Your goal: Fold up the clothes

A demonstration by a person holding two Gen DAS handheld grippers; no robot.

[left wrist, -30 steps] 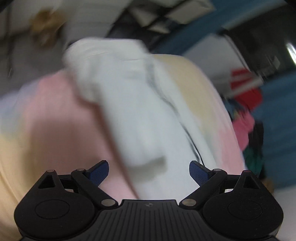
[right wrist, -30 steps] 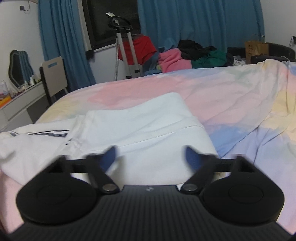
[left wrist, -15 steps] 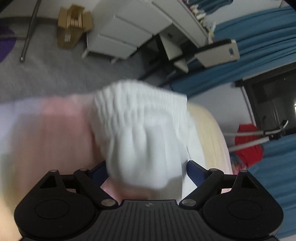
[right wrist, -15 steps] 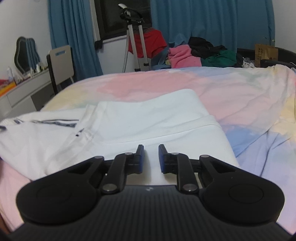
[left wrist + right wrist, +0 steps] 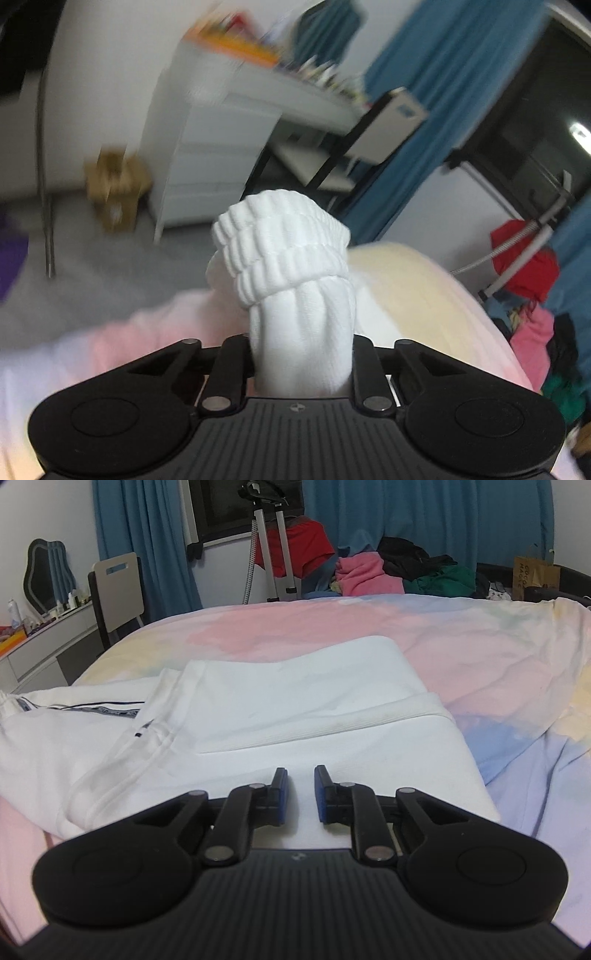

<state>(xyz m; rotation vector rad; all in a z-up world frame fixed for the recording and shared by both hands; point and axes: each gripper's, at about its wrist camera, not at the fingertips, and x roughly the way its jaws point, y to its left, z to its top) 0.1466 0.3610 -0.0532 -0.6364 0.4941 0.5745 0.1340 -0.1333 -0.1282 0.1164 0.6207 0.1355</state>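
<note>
Your left gripper (image 5: 301,363) is clamped on a bunched length of the white garment (image 5: 291,295); its ribbed cuff (image 5: 277,243) stands up past the fingers, lifted clear of the bed, and the cloth fills the whole gap between the jaws. Your right gripper (image 5: 300,794) is nearly closed — a narrow slit shows between the blue pads (image 5: 282,794), and the white fabric lies directly under and ahead of them, but whether any fold is pinched there you cannot tell from this view. In the right wrist view the rest of the garment (image 5: 280,701) lies spread on the bed, partly folded over itself, with a ribbed hem (image 5: 332,723) running across it and a dark striped trim (image 5: 85,710) along the part that trails off to the left. The bed is covered by a pastel sheet (image 5: 461,657) in pink, yellow and pale blue, creased toward the right. Behind it stand blue curtains (image 5: 424,513), a dark window, a garment steamer stand (image 5: 267,546) with a red item (image 5: 312,546) draped on it, and a heap of pink, black and green clothes (image 5: 402,572). To the left sit a chair (image 5: 116,590) and a white desk (image 5: 44,642) with small bottles — the left wrist view shows the same desk blurred, beside a cardboard box (image 5: 116,184) on the grey floor.
</note>
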